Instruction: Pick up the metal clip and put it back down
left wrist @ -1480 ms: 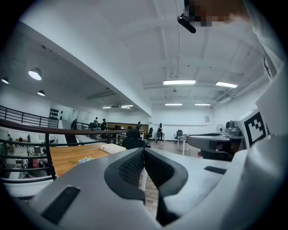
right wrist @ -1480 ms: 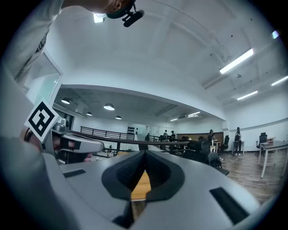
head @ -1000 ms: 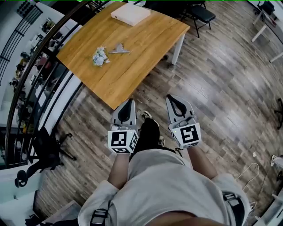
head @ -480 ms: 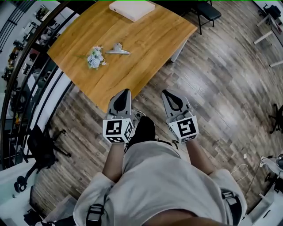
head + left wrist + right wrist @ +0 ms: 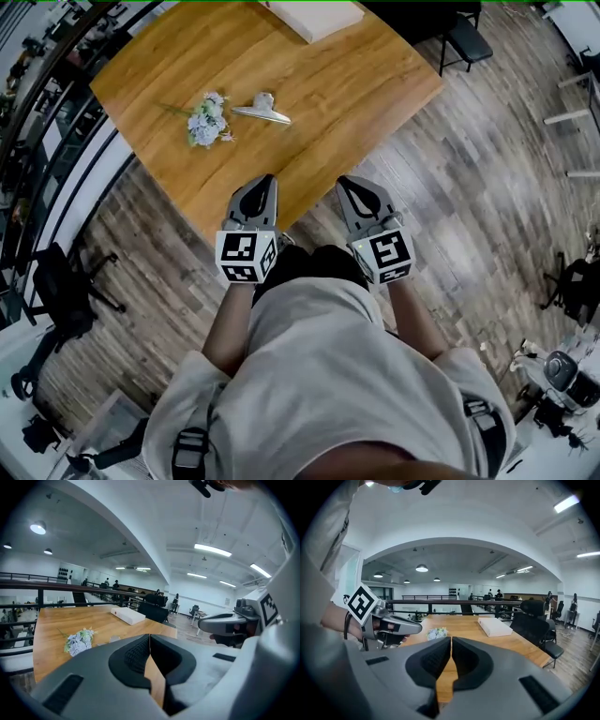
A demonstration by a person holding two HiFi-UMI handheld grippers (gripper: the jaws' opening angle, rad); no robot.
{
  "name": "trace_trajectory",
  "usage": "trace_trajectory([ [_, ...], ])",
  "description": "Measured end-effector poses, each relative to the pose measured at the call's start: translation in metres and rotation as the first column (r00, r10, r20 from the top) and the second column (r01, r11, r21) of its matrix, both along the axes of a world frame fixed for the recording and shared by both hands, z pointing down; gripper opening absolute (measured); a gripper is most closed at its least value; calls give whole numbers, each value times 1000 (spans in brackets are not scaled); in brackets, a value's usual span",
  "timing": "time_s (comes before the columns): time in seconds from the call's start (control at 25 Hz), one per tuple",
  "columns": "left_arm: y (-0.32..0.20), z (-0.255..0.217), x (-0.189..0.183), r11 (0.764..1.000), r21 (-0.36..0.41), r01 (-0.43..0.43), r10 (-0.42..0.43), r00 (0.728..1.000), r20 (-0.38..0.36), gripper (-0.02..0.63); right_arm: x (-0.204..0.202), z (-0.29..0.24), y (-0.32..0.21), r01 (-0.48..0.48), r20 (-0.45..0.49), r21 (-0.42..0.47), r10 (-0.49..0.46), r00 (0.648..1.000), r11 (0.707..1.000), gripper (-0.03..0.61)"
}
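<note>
Both grippers are held side by side at the near edge of the wooden table (image 5: 328, 94), close to its nearest corner, with their tips just over the tabletop. The left gripper (image 5: 265, 179) has its jaws fully together, pad against pad, with nothing between them; its own view confirms the seam closed (image 5: 149, 641). The right gripper (image 5: 348, 182) is in the same condition, jaws pressed together and empty (image 5: 451, 644). The metal clip (image 5: 262, 112) lies flat on the tabletop, left of the table's middle and well apart from both grippers, untouched by either. A small bunch of pale artificial flowers (image 5: 206, 119) lies just beside the clip on its left, its stem reaching toward the table's left corner. A flat white box (image 5: 314, 17) rests at the far edge, partly cut off by the frame. The table stands on a wood-plank floor (image 5: 487, 187).
</note>
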State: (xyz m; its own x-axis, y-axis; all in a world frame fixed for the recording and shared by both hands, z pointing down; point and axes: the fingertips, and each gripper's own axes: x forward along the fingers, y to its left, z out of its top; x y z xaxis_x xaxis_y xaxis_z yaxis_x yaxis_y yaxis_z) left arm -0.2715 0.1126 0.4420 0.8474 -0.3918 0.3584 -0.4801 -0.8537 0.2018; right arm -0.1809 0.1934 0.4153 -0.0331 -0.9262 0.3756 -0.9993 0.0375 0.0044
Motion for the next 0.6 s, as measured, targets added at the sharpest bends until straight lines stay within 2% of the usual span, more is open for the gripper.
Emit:
trace_trajectory([
  [0.32,-50,40,11,989,-68,130,-126,991,53,25,21,40,-71,152,28,-64,-151,988,986,28],
  [0.6,-97,76,32,955,-128,266,-253,961,113,25,46,73,-141,307,75,-114,-300,951,945,28],
])
